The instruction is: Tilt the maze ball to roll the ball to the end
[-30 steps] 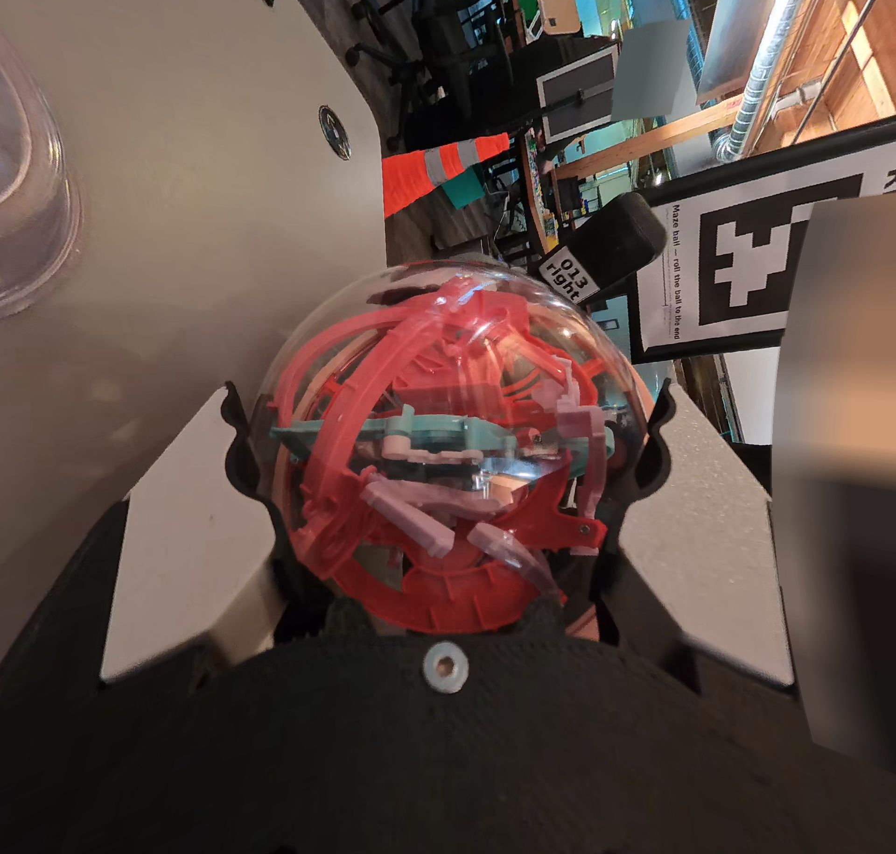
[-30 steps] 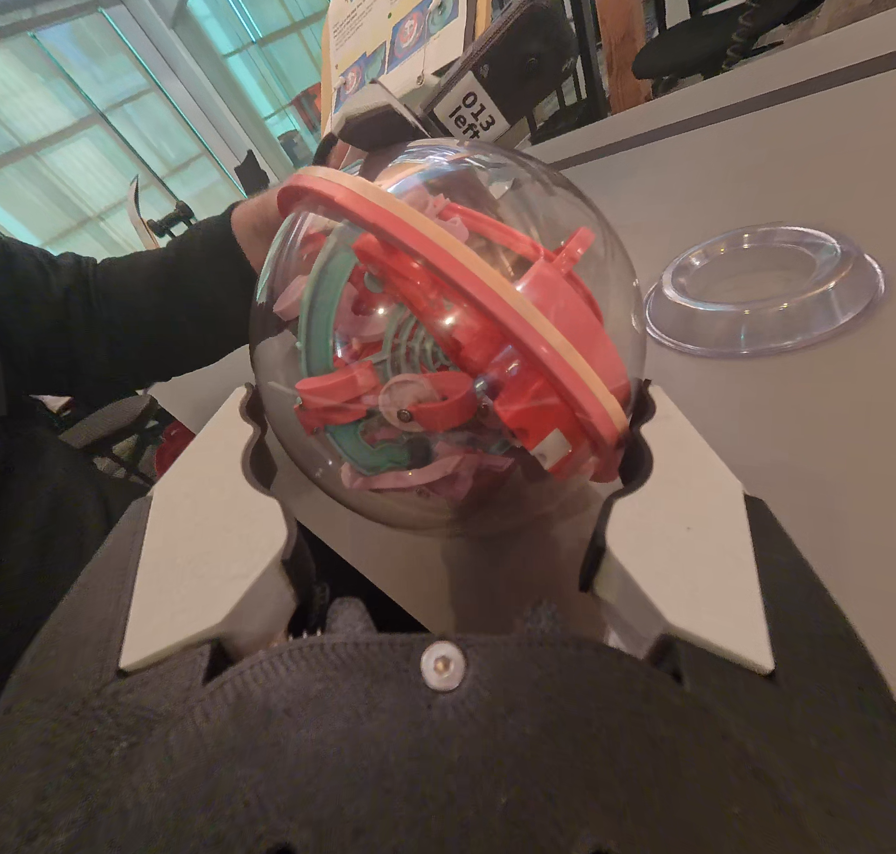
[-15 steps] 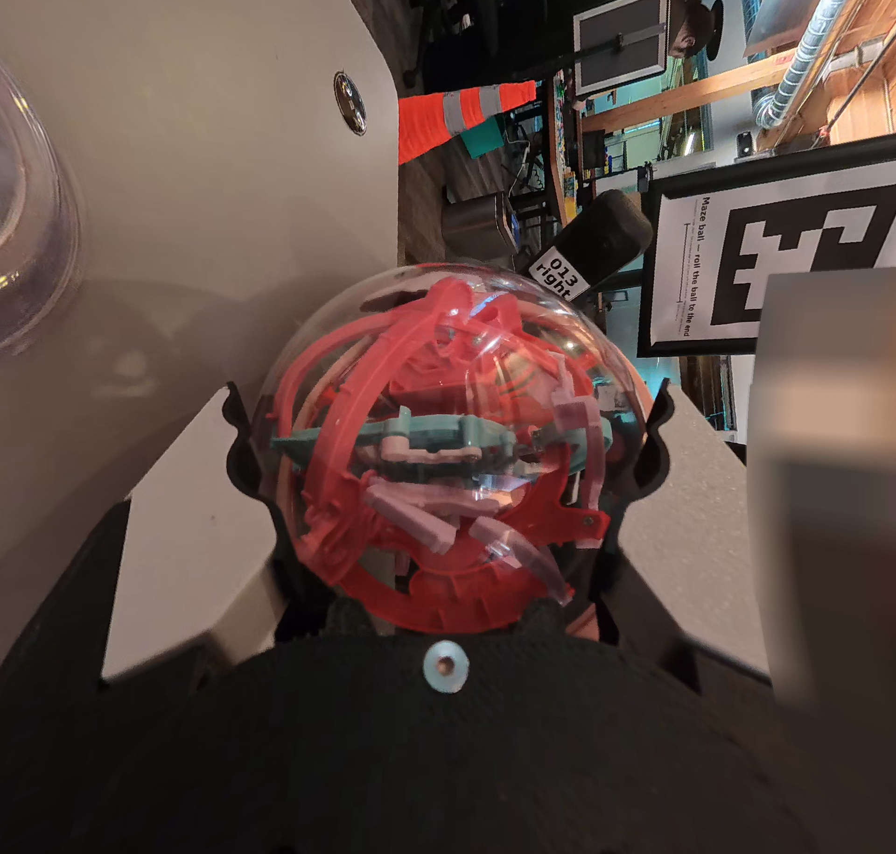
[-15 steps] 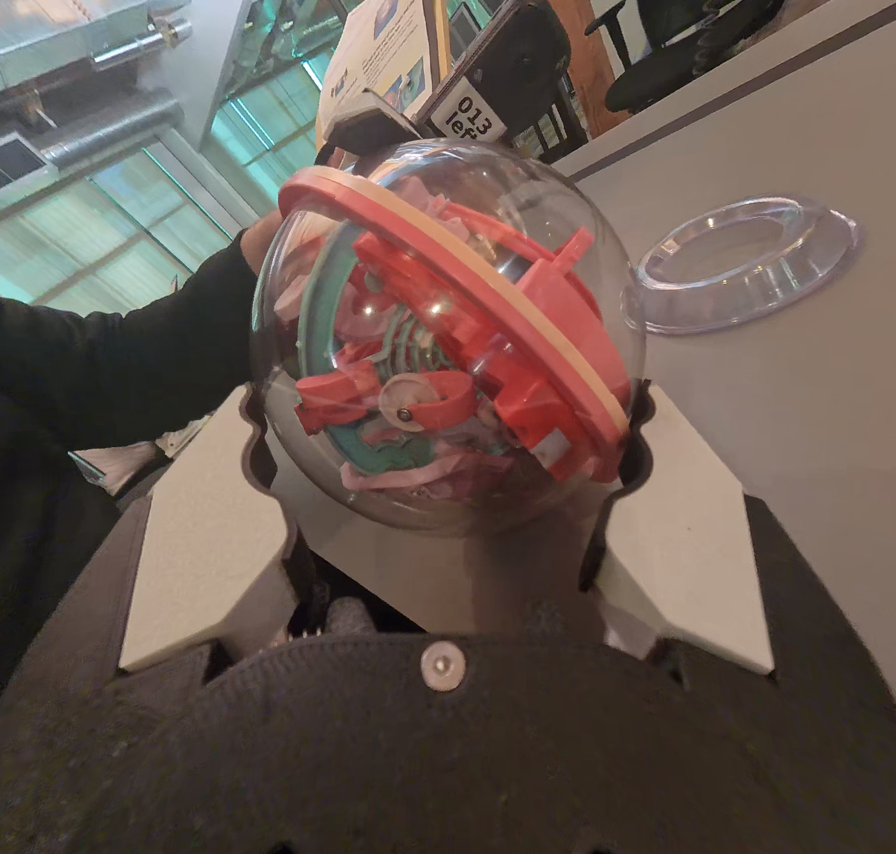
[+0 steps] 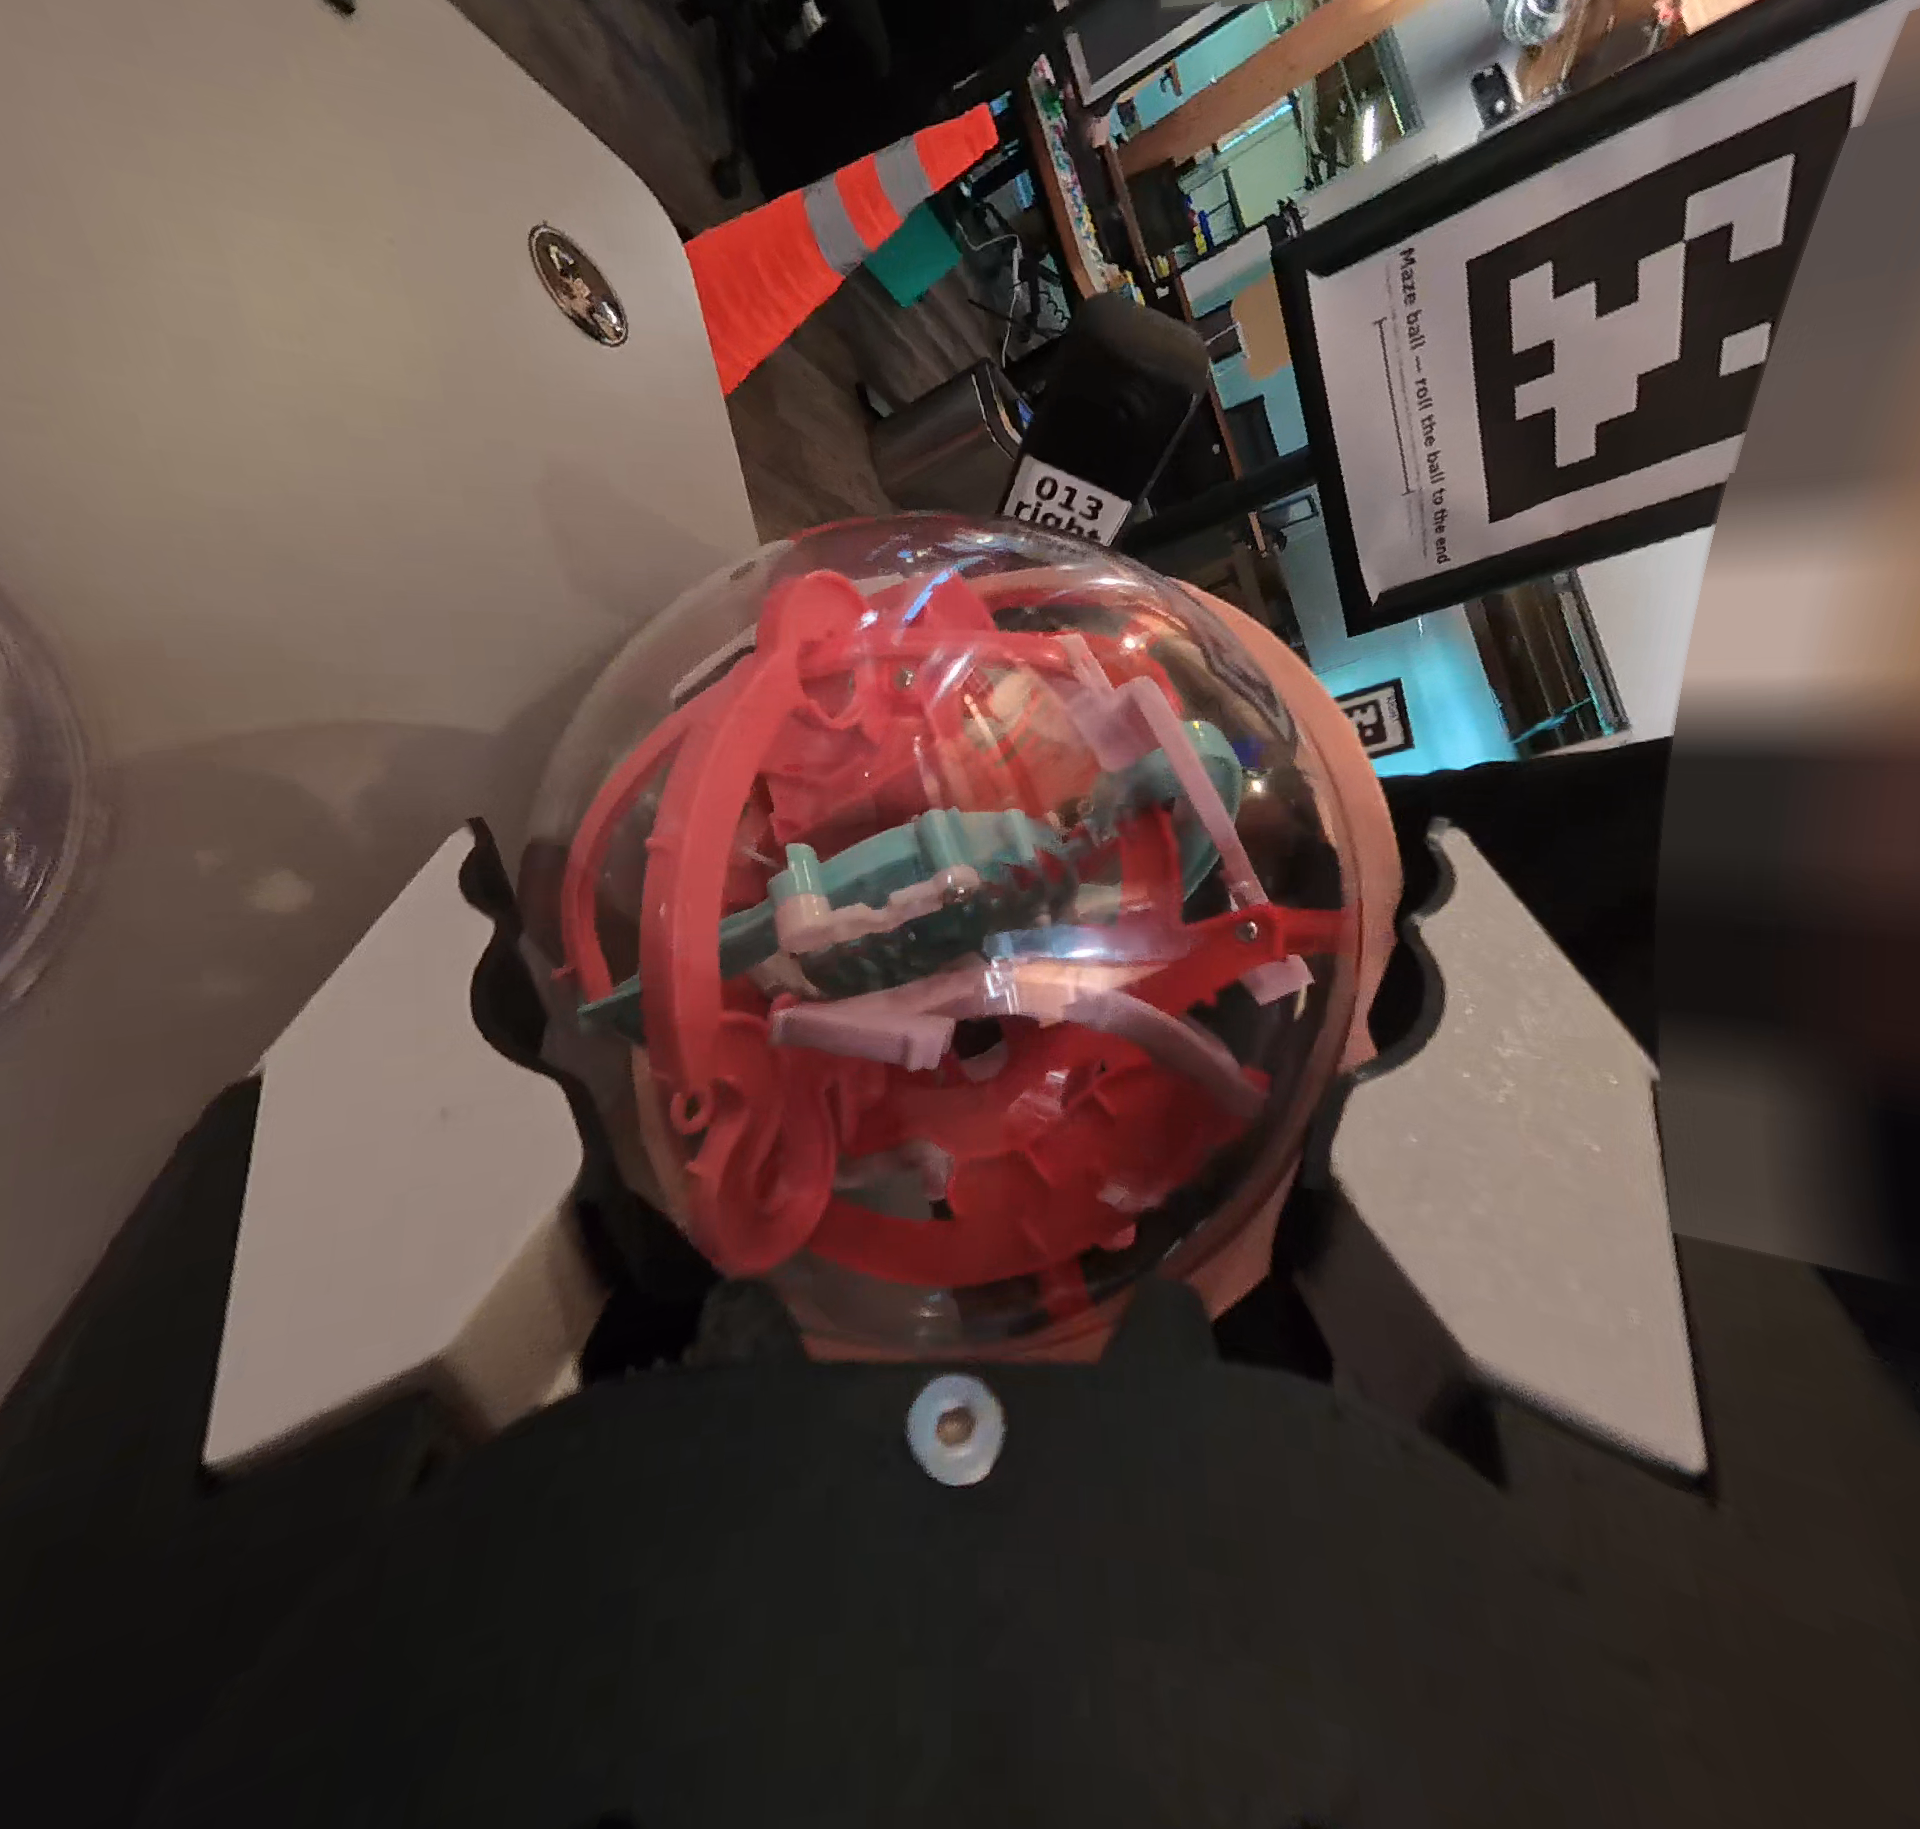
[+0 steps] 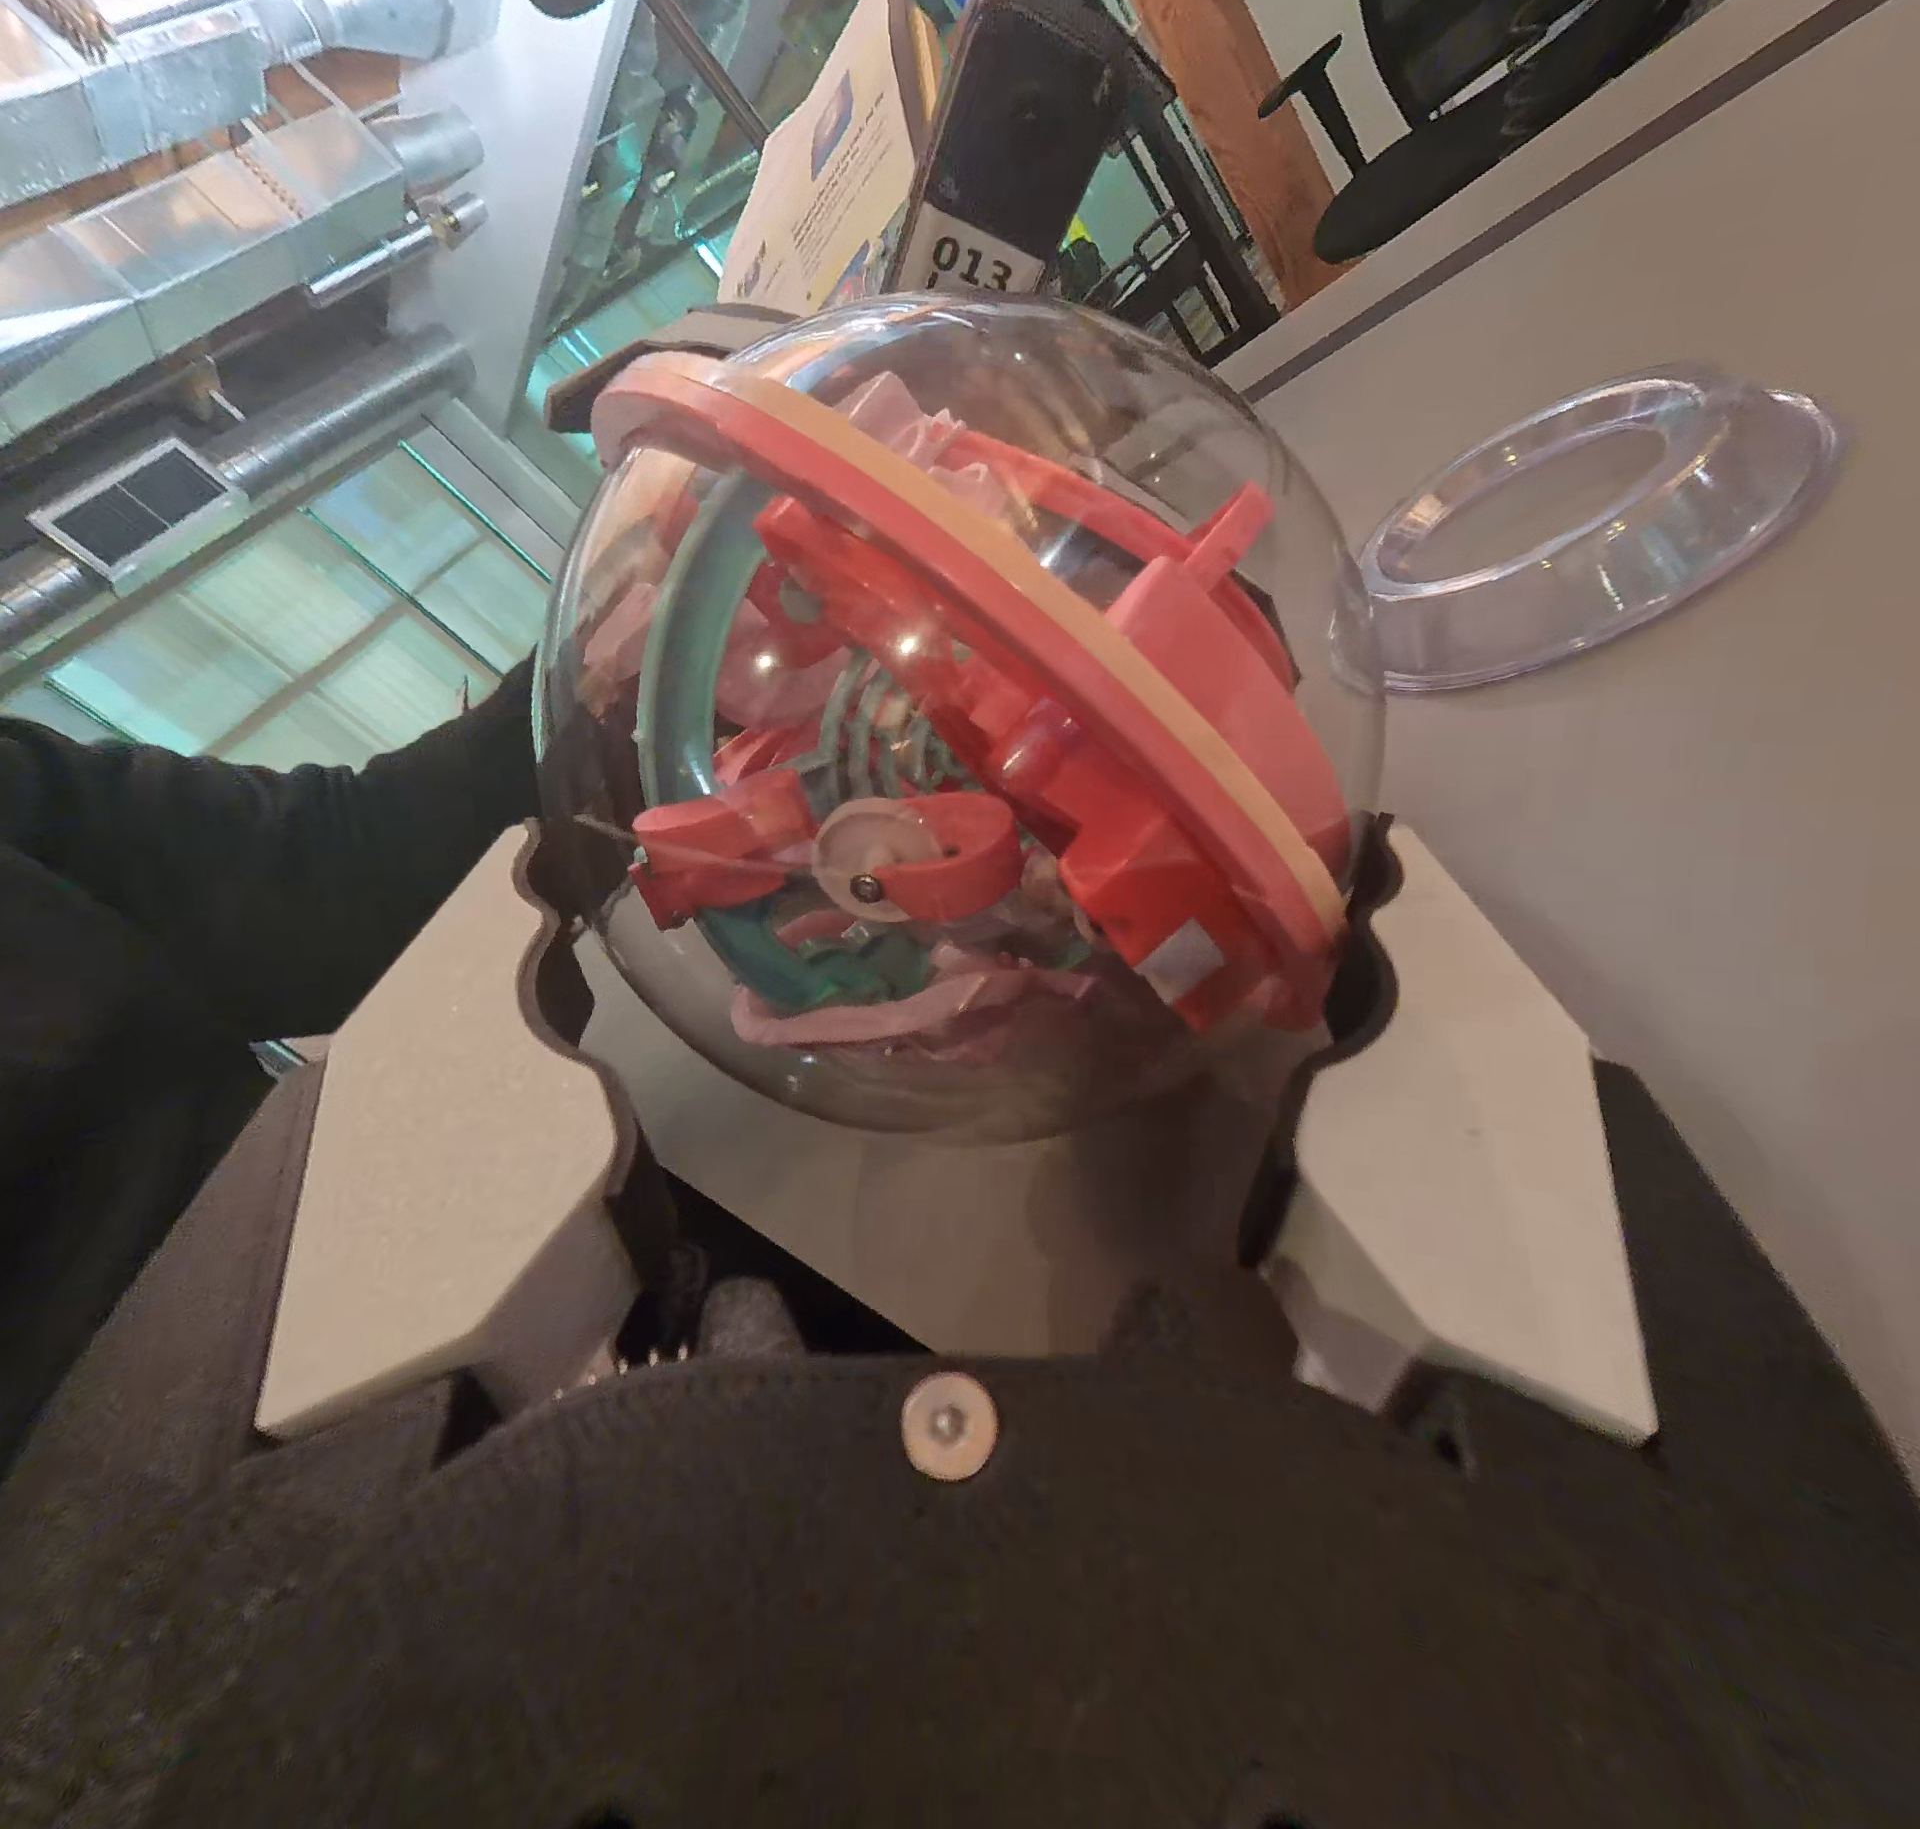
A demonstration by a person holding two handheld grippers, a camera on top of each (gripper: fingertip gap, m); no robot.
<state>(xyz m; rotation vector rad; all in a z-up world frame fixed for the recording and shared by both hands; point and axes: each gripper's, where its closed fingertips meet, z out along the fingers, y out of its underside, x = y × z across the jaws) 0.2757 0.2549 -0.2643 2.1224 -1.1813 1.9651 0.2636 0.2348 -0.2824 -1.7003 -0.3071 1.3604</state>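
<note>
Clear plastic stand (image 5: 26, 834) at far left edge of left wrist view, on the grey table (image 5: 312, 429), empty. Maze ball (image 5: 961, 927) off the table, held up, pinched between both tools at once. Left gripper (image 5: 956, 932): fingers pressed on either side of the sphere, spread wide to its full width. Right gripper (image 6: 951, 938): same hold from the opposite side; red equator ring slants down to the right. Right of it, the stand (image 6: 1590, 532) again. Small steel ball: cannot pick it out among red, teal and pink tracks.

Judgement: tilting is under way. Rotate both wrists together, slowly, in small angles; keep squeeze even so the smooth shell does not slip; pause to let the ball settle.
</note>
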